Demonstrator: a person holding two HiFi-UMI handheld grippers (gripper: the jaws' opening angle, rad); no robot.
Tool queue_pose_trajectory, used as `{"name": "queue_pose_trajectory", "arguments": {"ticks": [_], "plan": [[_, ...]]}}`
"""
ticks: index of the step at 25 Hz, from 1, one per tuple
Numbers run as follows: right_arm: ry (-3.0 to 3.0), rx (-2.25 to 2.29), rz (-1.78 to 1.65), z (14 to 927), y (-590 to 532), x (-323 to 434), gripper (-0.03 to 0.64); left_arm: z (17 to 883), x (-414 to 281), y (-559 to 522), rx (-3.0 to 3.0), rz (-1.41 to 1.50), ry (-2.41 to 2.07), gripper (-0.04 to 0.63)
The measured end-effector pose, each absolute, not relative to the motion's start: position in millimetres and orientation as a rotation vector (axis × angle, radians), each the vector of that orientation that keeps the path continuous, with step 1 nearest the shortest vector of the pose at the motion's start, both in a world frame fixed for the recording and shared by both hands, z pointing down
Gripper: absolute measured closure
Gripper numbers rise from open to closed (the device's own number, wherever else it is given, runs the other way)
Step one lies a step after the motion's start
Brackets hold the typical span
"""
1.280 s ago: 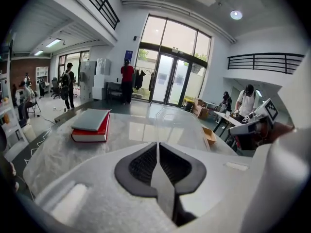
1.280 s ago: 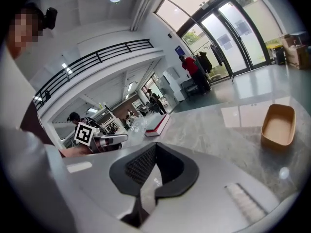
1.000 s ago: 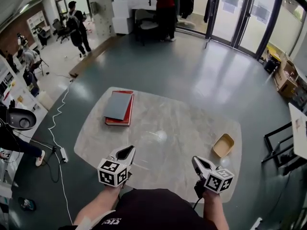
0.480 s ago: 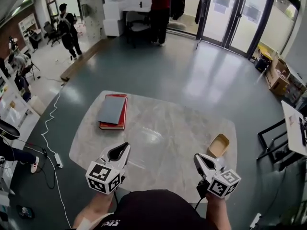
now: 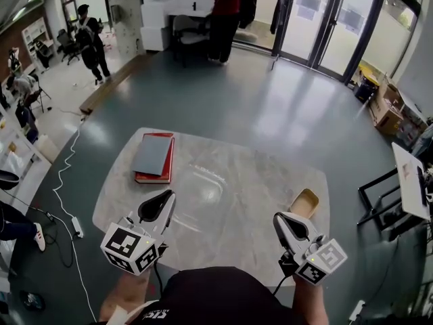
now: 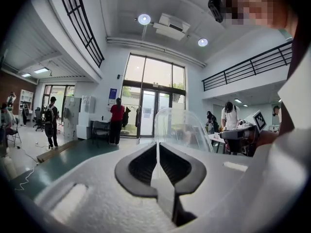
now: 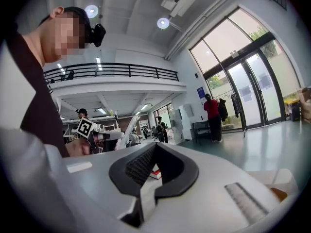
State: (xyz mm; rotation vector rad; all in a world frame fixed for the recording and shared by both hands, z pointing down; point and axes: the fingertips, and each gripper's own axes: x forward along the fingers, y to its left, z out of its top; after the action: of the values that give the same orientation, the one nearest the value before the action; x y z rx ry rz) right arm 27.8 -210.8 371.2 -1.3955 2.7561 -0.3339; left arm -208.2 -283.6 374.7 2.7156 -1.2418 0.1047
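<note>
1. Head view: L gripper (image 5: 164,200) & R gripper (image 5: 281,222) are each held in a hand over the near edge of the table (image 5: 264,175). Both are empty, w/ tips pressed together. The nearest thing is a clear plastic dome (image 5: 201,187), standing mid-table ahead of the L gripper and apart from both.
2. Left gripper view: jaws are closed tip to tip w/ nothing betw. them. The dome (image 6: 182,130) rises just right of the jaw line.
   - My read: jaws must part before any grab.
   - The dome is see-through and prob. thin-walled, so its edge is easy to misjudge. Come in low and squeeze lightly.
3. Right gripper view: jaws are likewise closed and grip nothing. The book stack (image 7: 155,172) shows past the pads.
4. Surface: pale, marble-look and glossy. In the head view the book stack, grey on red, lies at far left, well apart from the dome. A tan tray (image 5: 304,202) sits at the right edge, near the R gripper.
5. Room: big hall w/ glass doors (image 5: 338,19) and a person in red (image 5: 225,12) at the back. A cable (image 5: 64,181) runs on the floor at left, and a mezzanine railing (image 6: 252,69) shows in the left gripper view.
</note>
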Motion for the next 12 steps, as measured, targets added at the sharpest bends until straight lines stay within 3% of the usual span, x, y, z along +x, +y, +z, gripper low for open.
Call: {"name": "queue_pose_trajectory", "arguments": {"ticks": [12], "plan": [[2.721, -1.408, -0.324, 367.4, -212.2, 35.4, 0.617, 356.7, -216.4, -283.3, 2.740, 0.092, -1.308, 0.578]]}}
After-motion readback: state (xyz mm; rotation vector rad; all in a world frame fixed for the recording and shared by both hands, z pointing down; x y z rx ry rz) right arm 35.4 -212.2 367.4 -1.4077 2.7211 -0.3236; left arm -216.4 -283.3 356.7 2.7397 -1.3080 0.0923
